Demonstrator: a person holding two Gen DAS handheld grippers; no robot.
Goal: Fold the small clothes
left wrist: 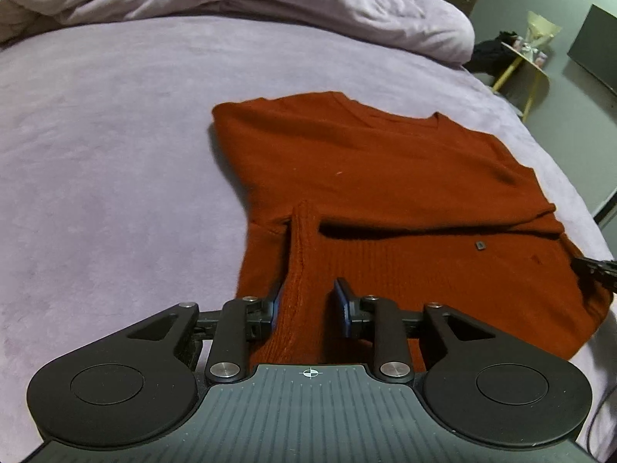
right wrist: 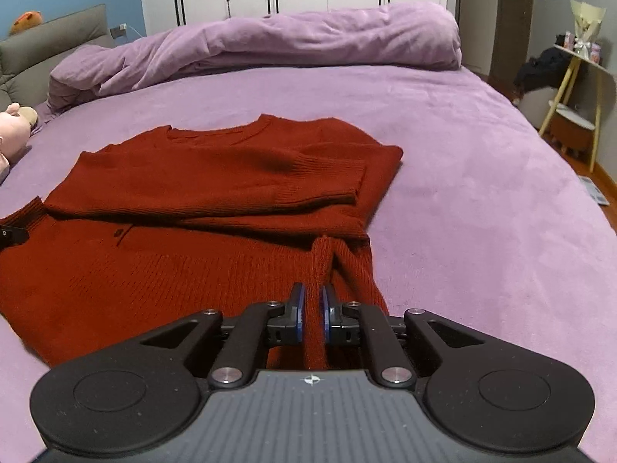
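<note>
A rust-red knit sweater [left wrist: 385, 177] lies on the purple bed, its sleeves folded across the body; it also shows in the right wrist view [right wrist: 216, 193]. My left gripper [left wrist: 308, 301] is at the sweater's near left hem corner, its jaws partly open around a raised ridge of hem fabric that touches the left pad only. My right gripper [right wrist: 313, 301] is shut on a pinched fold of the near right hem corner. The tip of the right gripper shows at the right edge of the left wrist view [left wrist: 595, 270].
The purple bed sheet [right wrist: 482, 193] spreads around the sweater. A rolled purple duvet [right wrist: 270, 46] lies along the far side. A pink plush toy [right wrist: 11, 131] is at the far left. A yellow-legged side table [right wrist: 578, 88] stands right of the bed.
</note>
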